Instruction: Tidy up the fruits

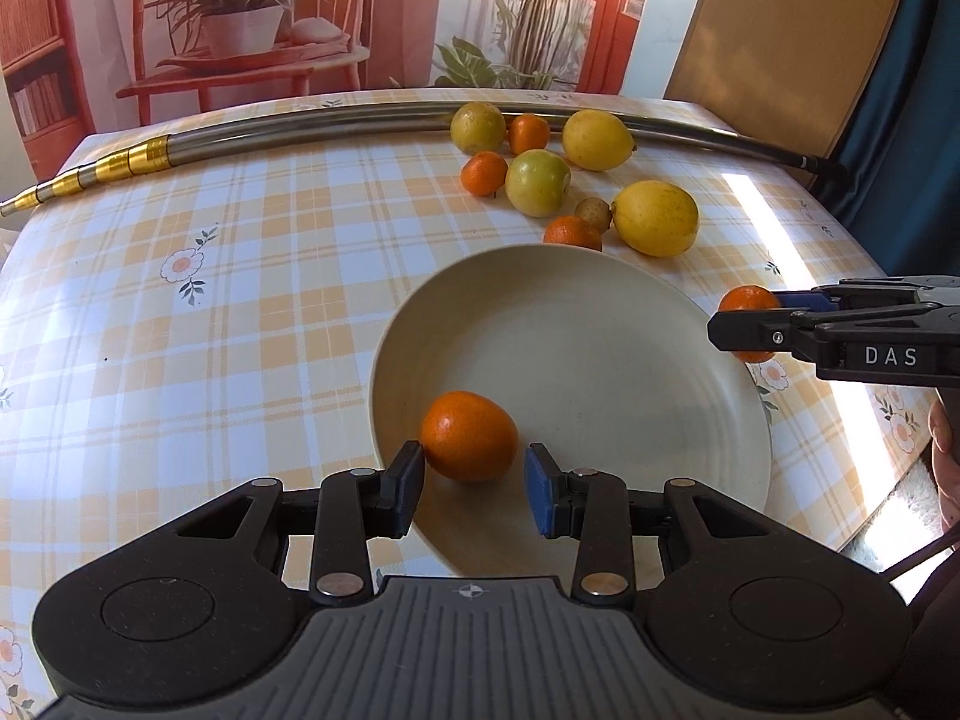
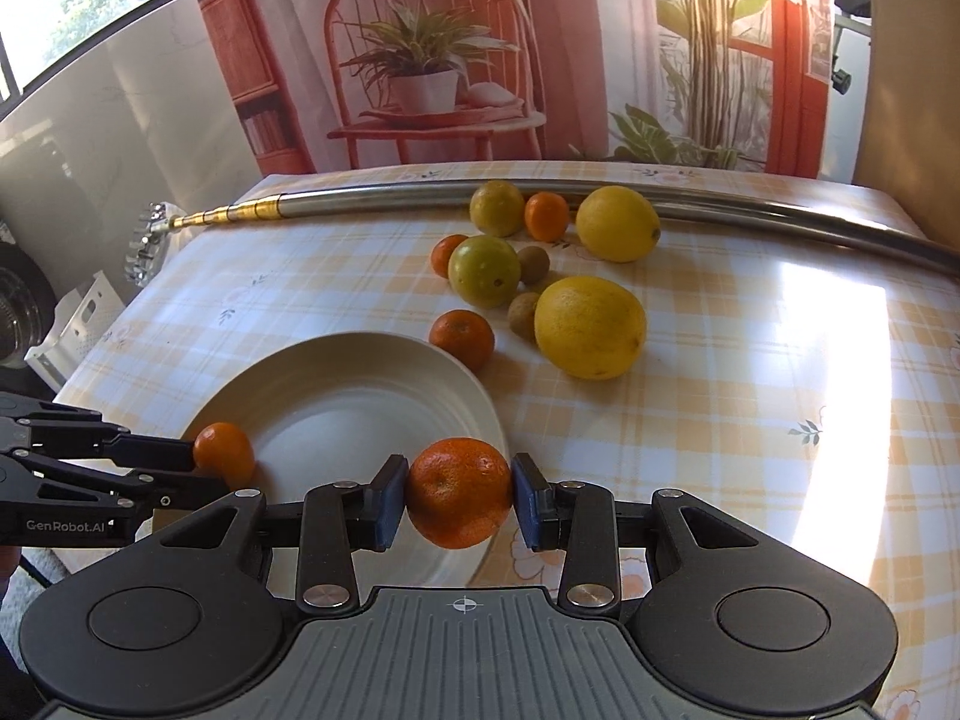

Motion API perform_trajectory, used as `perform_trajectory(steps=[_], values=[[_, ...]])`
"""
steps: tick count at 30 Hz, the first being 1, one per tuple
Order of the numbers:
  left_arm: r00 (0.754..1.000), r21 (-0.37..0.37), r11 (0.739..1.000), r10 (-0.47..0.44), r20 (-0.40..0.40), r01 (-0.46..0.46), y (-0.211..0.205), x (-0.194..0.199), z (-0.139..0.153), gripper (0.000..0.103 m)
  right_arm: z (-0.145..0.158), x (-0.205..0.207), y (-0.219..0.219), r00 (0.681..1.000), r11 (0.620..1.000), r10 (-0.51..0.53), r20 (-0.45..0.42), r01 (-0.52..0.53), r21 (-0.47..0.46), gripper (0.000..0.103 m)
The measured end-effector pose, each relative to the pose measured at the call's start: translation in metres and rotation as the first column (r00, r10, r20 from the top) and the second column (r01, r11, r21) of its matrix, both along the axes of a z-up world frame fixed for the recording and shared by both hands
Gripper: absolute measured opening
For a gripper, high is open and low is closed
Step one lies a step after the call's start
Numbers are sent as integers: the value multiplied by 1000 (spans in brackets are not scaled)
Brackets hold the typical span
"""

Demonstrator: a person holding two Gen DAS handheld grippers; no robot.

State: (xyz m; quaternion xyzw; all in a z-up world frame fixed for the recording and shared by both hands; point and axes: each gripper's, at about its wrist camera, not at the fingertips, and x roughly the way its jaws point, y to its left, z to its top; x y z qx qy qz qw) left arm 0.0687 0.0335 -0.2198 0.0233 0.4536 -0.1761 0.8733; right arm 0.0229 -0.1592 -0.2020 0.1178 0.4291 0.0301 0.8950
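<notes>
Left gripper (image 1: 474, 483): spread — mandarin (image 1: 469, 435) on plate (image 1: 600, 324) just ahead of fingertips.
Right gripper (image 2: 459, 501): pinching second mandarin (image 2: 459, 501) — over plate edge.

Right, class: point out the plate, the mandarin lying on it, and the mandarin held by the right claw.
plate (image 1: 600, 324), left wrist view, bare inner surface.
mandarin on the plate (image 1: 469, 435), left wrist view, its middle.
held mandarin (image 2: 459, 492), right wrist view, its front face.

I see 1 mandarin (image 1: 469, 435) lying in the cream plate (image 1: 600, 324) near its rim. A 2nd mandarin (image 2: 459, 492) hangs above the plate's opposite edge. Behind the plate I count 3 more mandarins, 2 lemons (image 2: 590, 327), 2 green fruits (image 2: 483, 270) and 2 small brown ones.
</notes>
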Motion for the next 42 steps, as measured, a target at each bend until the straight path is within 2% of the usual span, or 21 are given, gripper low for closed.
perform_trajectory(steps=[12, 22, 24, 26, 29, 35, 37, 42], values=[[1000, 8, 1000, 2, 19, -2, -1, -8, 0, 39, -11, 2, 24, 995, 996, 79, -68, -81, -25, 34], [1000, -4, 1000, 12, 27, -12, 0, -10, 0, 40, -16, 4, 27, 992, 994, 97, -86, -101, -46, 37], [999, -1, 1000, 13, 39, -13, 0, -11, 1, 43, -16, 4, 27, 991, 993, 103, -84, -107, -41, 41], [998, -9, 1000, 10, 58, -10, 0, -13, 4, 51, -15, 3, 28, 991, 993, 109, -75, -112, -41, 46], [995, -15, 1000, 17, 99, -16, 1, -17, 9, 71, -12, 3, 30, 992, 992, 115, -58, -119, -53, 54], [988, -39, 998, 50, 144, -45, 7, -21, 16, 80, -6, 0, 31, 993, 991, 114, -22, -115, -63, 65], [986, -40, 998, 63, 154, -57, 8, -21, 17, 82, -5, -1, 30, 995, 992, 103, -12, -103, -74, 79], [980, -27, 996, 88, 178, -84, 11, -23, 21, 87, -1, -3, 25, 997, 995, 75, 7, -75, -63, 95]])
